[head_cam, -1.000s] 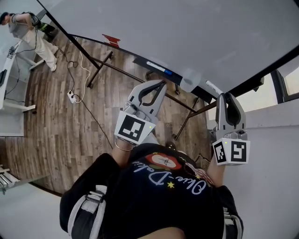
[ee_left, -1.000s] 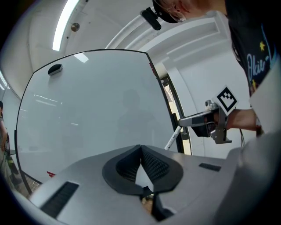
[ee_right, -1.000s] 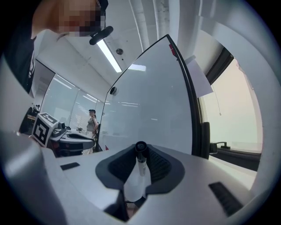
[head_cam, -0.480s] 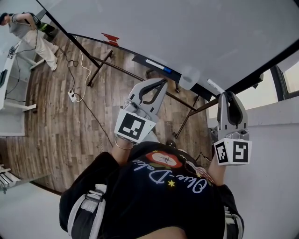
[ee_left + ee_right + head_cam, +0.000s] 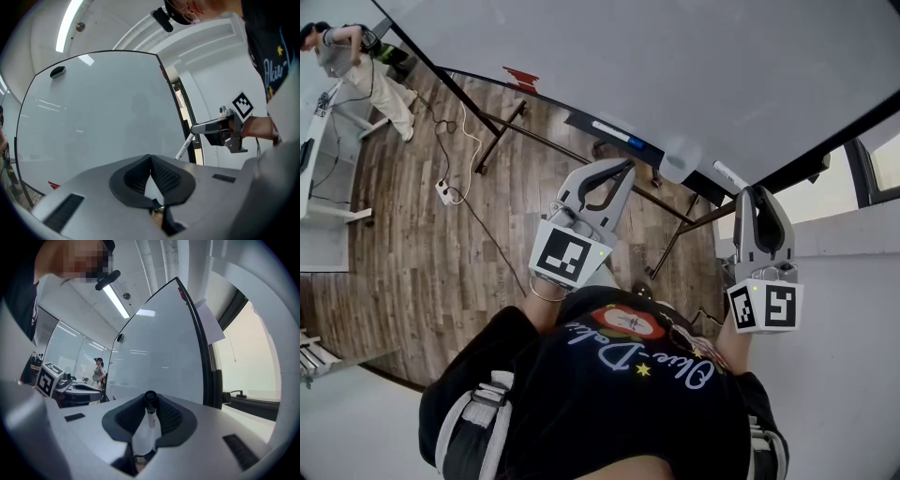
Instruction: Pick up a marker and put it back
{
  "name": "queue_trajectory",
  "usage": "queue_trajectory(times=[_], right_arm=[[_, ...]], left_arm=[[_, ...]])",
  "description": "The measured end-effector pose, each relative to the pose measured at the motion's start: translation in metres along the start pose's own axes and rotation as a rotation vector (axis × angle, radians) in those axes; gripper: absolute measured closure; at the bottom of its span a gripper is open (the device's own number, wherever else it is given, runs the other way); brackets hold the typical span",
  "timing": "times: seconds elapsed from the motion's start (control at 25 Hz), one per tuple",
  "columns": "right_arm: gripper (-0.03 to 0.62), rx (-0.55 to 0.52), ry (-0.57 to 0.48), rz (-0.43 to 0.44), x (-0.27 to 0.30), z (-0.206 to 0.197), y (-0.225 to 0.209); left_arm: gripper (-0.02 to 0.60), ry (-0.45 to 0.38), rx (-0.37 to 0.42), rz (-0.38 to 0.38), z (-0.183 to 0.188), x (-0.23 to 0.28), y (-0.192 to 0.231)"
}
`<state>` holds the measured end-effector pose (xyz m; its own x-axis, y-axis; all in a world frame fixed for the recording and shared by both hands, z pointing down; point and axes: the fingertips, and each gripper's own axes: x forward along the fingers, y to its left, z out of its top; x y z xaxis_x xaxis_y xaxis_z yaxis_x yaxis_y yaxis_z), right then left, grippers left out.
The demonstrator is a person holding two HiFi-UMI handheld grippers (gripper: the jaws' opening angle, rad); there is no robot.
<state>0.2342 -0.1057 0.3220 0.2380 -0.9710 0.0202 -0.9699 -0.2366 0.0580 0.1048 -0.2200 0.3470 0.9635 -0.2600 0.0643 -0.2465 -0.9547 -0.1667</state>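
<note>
Right gripper view, right gripper (image 5: 150, 403) clamped on marker (image 5: 148, 423), whiteboard (image 5: 159, 352) edge near, left gripper (image 5: 151, 160) apparently closed, empty

rear of marker (image 5: 729, 175) hidden between jaws of right gripper (image 5: 756, 192) in head view, only its end showing just ahead of the claw; barrel print too small to read.

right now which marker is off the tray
The white marker gripped in the right tongs; the blue-capped marker lies on the whiteboard tray.
</note>
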Motion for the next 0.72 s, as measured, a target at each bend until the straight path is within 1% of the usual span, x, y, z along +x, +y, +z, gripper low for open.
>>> queue_trajectory(times=[0.2, 0.72], right_arm=[[0.523, 0.001, 0.003, 0.015, 0.009, -0.002, 0.002], [0.523, 0.008, 0.028, 0.063, 0.039, -0.017, 0.010]], left_arm=[[0.578, 0.004, -0.004, 0.012, 0.001, 0.001, 0.006], [0.578, 0.040, -0.010, 0.056, -0.014, -0.006, 0.022]])
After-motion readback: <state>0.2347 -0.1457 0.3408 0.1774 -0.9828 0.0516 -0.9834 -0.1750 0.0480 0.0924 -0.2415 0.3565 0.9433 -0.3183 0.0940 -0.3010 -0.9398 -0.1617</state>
